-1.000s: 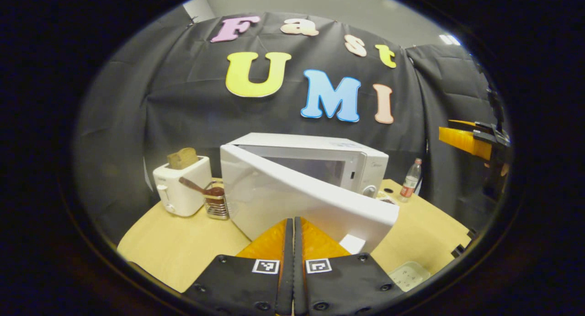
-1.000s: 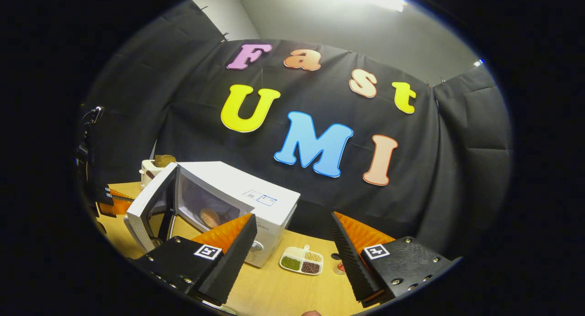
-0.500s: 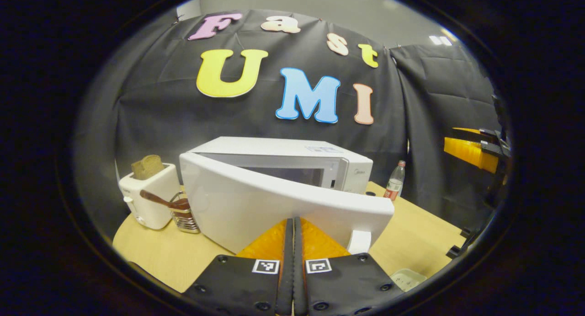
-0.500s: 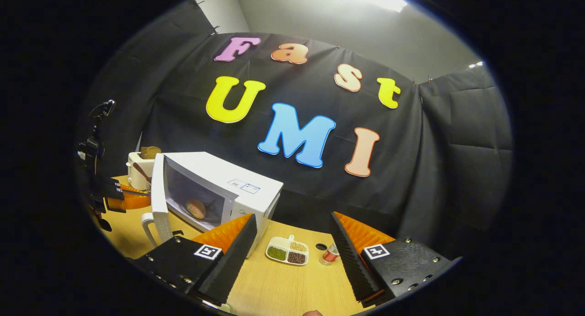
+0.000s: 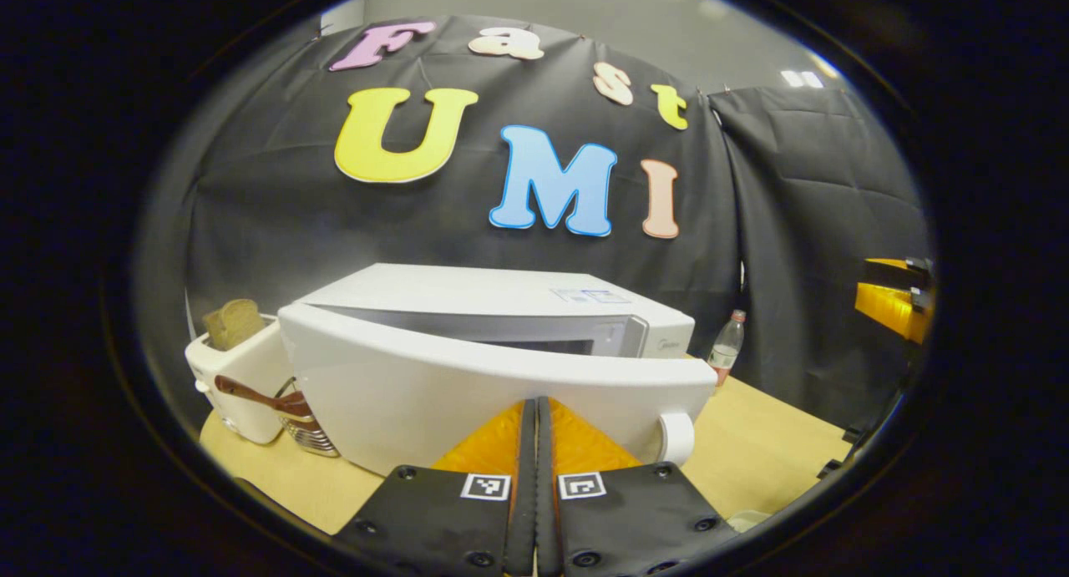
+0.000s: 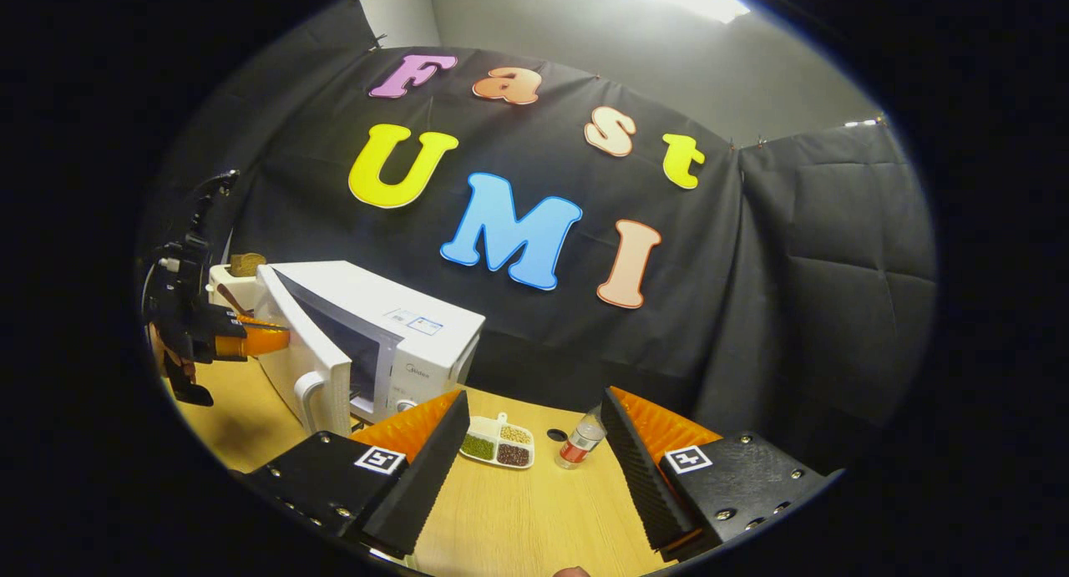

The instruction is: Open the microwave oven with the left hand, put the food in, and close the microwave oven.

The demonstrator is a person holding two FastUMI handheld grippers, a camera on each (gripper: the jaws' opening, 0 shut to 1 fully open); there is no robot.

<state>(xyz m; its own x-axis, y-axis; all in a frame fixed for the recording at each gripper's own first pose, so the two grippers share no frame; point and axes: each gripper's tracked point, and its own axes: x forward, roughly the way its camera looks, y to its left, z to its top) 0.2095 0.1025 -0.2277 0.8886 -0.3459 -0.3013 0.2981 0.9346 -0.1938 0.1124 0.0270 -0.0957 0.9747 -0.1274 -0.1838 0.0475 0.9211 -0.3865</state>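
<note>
Microwave oven [image 5: 501, 297] sits toward the back of the bench [image 5: 756, 439], white, door [image 5: 468, 389] ajar at a narrow angle, hinge on its left side, handle [image 5: 675, 437] at the free edge. In the right gripper view the door [image 6: 305, 339] stands off the cavity front with a gap on the handle side; the inside is too dark to say whether the food is in there.

Your left tongs [image 5: 535, 422] are pressed together, no gap between the fingers, nothing held. The tips sit against the outer face of the door, low, left of the handle. From the right gripper view the same tongs [image 6: 255, 341] meet the door's outer face.

Your right tongs [image 6: 534, 431] are spread wide and empty, held above the bench, well apart from the oven.

Left of the oven: a white toaster [image 5: 234, 377] with a slice of bread [image 5: 232, 322] standing in the slot, and just beside it a wire holder [image 5: 305, 422] with a wooden-handled utensil [image 5: 250, 391].

Right of the oven: a divided dish [image 6: 499, 443] with green, pale and dark grains, then a small bottle [image 6: 579, 443] with a red label, both standing on the bench.
</note>
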